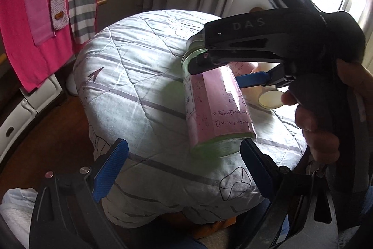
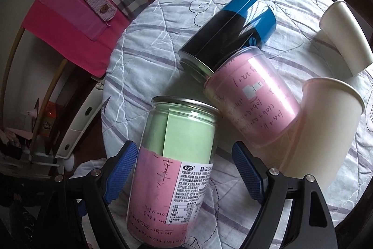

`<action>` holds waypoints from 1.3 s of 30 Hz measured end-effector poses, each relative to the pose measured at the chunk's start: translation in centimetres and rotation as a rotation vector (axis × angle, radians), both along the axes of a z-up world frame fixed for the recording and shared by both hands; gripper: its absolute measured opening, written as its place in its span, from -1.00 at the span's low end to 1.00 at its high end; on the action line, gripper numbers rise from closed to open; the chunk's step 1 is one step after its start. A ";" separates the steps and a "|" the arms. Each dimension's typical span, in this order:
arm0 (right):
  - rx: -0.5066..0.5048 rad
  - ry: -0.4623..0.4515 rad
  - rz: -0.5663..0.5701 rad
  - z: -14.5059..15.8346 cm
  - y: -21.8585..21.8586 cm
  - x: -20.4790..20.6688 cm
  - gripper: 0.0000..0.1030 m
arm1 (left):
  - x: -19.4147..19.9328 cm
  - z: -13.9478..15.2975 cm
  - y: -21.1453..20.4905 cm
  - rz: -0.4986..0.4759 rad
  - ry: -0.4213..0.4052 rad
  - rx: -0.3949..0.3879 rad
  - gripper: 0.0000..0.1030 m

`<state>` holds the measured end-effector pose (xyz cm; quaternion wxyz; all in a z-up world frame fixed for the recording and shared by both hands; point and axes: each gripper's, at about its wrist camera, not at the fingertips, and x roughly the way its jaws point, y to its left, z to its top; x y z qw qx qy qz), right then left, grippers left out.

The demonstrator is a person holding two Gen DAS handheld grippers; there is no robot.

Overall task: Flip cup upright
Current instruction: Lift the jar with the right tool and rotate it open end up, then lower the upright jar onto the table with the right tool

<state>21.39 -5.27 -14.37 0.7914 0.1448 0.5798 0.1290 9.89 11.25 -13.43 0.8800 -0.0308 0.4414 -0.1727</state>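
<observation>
Cup (image 2: 172, 169), a clear paper-lined jar, sits between the right gripper's (image 2: 184, 169) wide-open fingers, apparently ungripped; closing squarely mid-body should prevent slipping. Left gripper (image 1: 186, 169) is open, empty.

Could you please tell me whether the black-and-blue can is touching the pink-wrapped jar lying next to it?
Touching. In the right wrist view, the black-and-blue can lies with its metal-rimmed end overlapping the pink-wrapped jar, no gap between.

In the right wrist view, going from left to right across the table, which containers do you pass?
Clear jar with green and pink paper → black can with the blue end → pink-lined clear jar lying on its side → paper cup lying on its side.
</observation>
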 end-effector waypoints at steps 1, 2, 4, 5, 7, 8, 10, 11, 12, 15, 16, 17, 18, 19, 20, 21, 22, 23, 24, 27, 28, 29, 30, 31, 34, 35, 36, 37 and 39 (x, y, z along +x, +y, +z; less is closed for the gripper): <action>0.006 0.007 0.002 -0.2 0.1 0.2 0.65 | 0.0 -0.1 -0.1 -0.003 0.001 0.004 0.91; 0.015 0.012 0.005 -0.4 0.1 0.5 0.65 | 0.0 -0.1 -0.2 -0.005 0.001 0.009 0.91; 0.021 0.008 0.013 -0.5 0.3 0.8 0.64 | 0.1 -0.2 -0.3 -0.008 0.004 0.007 0.91; 0.018 -0.001 0.016 -0.4 0.4 0.8 0.53 | 0.1 -0.3 -0.3 -0.009 0.008 0.006 0.91; 0.019 0.001 0.021 -0.5 0.4 1.0 0.45 | 0.1 -0.4 -0.5 -0.010 0.009 0.013 0.91; 0.019 -0.002 0.024 -0.5 0.4 0.9 0.45 | 0.2 -0.5 -0.5 -0.012 0.011 0.015 0.91; 0.018 -0.014 0.042 -0.4 0.5 0.9 0.45 | 0.2 -0.6 -0.6 -0.012 0.019 0.011 0.91; 0.019 -0.018 0.046 -0.3 0.5 0.9 0.44 | 0.3 -0.7 -0.6 -0.009 0.023 0.012 0.91; 0.019 -0.024 0.047 -0.3 0.5 0.8 0.44 | 0.3 -0.8 -0.7 -0.008 0.025 0.014 0.91; 0.015 -0.066 0.081 0.2 0.9 0.5 0.44 | 0.2 -0.8 -0.6 -0.007 0.026 0.004 0.91; 0.007 -0.088 0.091 0.5 1.1 0.3 0.44 | 0.2 -0.9 -0.5 -0.006 0.027 -0.003 0.91; -0.002 -0.118 0.104 0.9 1.3 0.1 0.44 | 0.3 -1.0 -0.5 -0.002 0.032 -0.006 0.91; -0.005 -0.149 0.116 1.4 1.5 -0.1 0.44 | 0.4 -1.1 -0.5 0.002 0.036 -0.003 0.91; -0.010 -0.176 0.127 1.7 1.7 -0.3 0.44 | 0.5 -1.1 -0.5 0.005 0.036 -0.001 0.91; -0.017 -0.201 0.138 2.1 1.9 -0.4 0.44 | 0.5 -1.1 -0.5 0.007 0.037 -0.002 0.91; -0.021 -0.226 0.151 2.5 2.1 -0.6 0.44 | 0.8 -1.1 -0.5 0.007 0.038 -0.007 0.91; -0.028 -0.254 0.164 2.8 2.3 -0.7 0.44 | 0.8 -1.0 -0.4 0.009 0.034 -0.013 0.91; -0.042 -0.280 0.171 3.1 2.5 -0.7 0.44 | 0.9 -0.8 -0.3 0.016 0.027 -0.019 0.91; -0.063 -0.308 0.173 3.4 2.6 -0.7 0.44 | 0.8 -0.8 -0.2 0.021 0.022 -0.022 0.91; -0.124 -0.391 0.173 3.9 2.8 -0.6 0.44 | 1.0 -0.5 0.2 0.047 0.014 -0.028 0.91; -0.145 -0.418 0.170 4.0 2.8 -0.6 0.44 | 1.0 -0.5 0.5 0.061 0.015 -0.030 0.91; -0.168 -0.441 0.167 4.1 2.8 -0.6 0.44 | 1.2 -0.5 0.8 0.076 0.018 -0.036 0.91; -0.179 -0.461 0.166 4.1 2.7 -0.7 0.44 | 1.4 -0.5 1.1 0.088 0.023 -0.043 0.91; -0.183 -0.478 0.166 4.1 2.7 -0.7 0.44 | 1.7 -0.6 1.2 0.105 0.026 -0.043 0.91; -0.171 -0.506 0.160 3.8 2.4 -0.7 0.44 | 2.4 -0.7 1.5 0.170 0.026 0.001 0.91; -0.164 -0.521 0.160 3.7 2.3 -0.8 0.44 | 2.7 -0.7 1.5 0.194 0.026 0.014 0.91; -0.165 -0.534 0.157 3.6 2.2 -0.9 0.44 | 2.9 -0.8 1.7 0.212 0.030 0.017 0.91; -0.167 -0.549 0.150 3.5 2.1 -1.2 0.44 | 3.1 -0.9 1.9 0.225 0.032 0.008 0.91; -0.165 -0.589 0.141 3.4 1.8 -2.2 0.44 | 3.5 -1.1 2.3 0.255 0.034 0.013 0.91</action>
